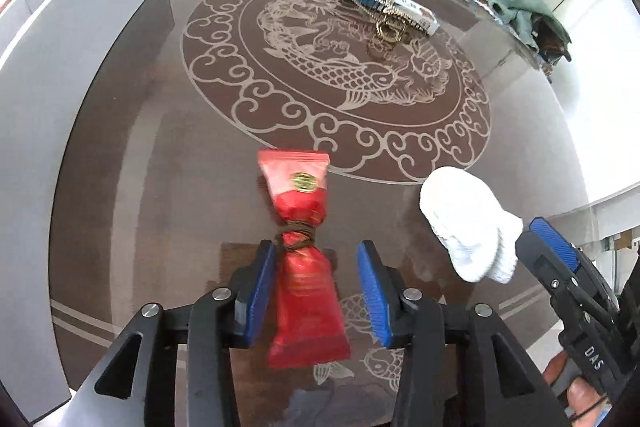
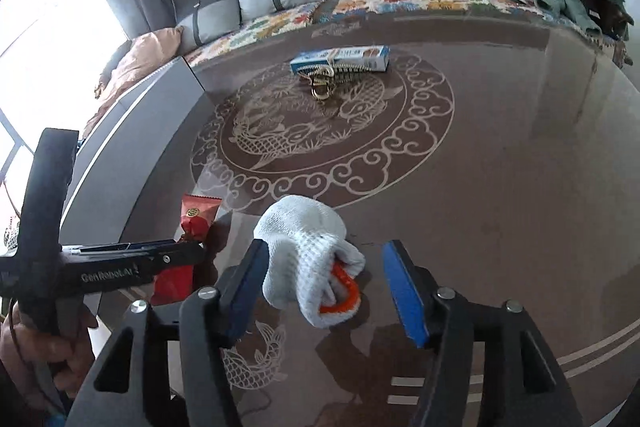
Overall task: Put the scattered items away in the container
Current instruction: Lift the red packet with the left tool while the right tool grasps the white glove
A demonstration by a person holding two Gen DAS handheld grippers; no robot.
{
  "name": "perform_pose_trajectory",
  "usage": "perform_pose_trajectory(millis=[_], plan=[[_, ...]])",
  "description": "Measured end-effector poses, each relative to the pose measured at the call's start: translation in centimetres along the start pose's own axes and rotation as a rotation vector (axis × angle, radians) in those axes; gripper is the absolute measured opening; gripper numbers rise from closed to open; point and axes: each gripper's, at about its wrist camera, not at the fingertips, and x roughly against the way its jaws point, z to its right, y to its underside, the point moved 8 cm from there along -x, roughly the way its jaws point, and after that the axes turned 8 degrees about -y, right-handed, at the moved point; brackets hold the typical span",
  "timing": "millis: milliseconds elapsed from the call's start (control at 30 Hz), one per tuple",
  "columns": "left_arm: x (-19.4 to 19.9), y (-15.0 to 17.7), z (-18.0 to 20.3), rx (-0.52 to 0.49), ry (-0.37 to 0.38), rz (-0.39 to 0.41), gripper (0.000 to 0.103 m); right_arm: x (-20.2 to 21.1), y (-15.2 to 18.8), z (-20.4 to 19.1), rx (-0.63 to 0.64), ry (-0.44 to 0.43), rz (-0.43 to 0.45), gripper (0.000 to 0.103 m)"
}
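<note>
Straddling red packet (image 1: 306, 279), left gripper (image 1: 316, 293) low, spread.

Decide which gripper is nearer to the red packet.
Left. The left gripper straddles the red packet, jaws open; the right gripper is off to its right, around the white sock.

Patterned table (image 1: 160, 187): packet (image 1: 304, 259), sock (image 1: 468, 223), box (image 1: 384, 1)

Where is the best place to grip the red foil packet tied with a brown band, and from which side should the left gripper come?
Probably the lower half of the red foil packet, just below the pinched waist under its brown band. It lies lengthwise between the open left gripper, so come straight forward along the brown glass table and close across its narrow width; the lower body looks fuller there.
</note>
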Motion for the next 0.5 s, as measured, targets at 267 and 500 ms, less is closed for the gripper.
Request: perform_pose_trajectory(millis=[267,500], plan=[[0.7,0.8,-1.4,0.015,0.038,-0.007,0.045,1.0,0.1,-1.5,0.200,-0.077,-0.004,0.063],[0.2,0.4,-0.7,-0.003,0.020,-0.017,0.045,-2.5,-0.8,-2.2,0.347,-0.159,-0.148,0.063]])
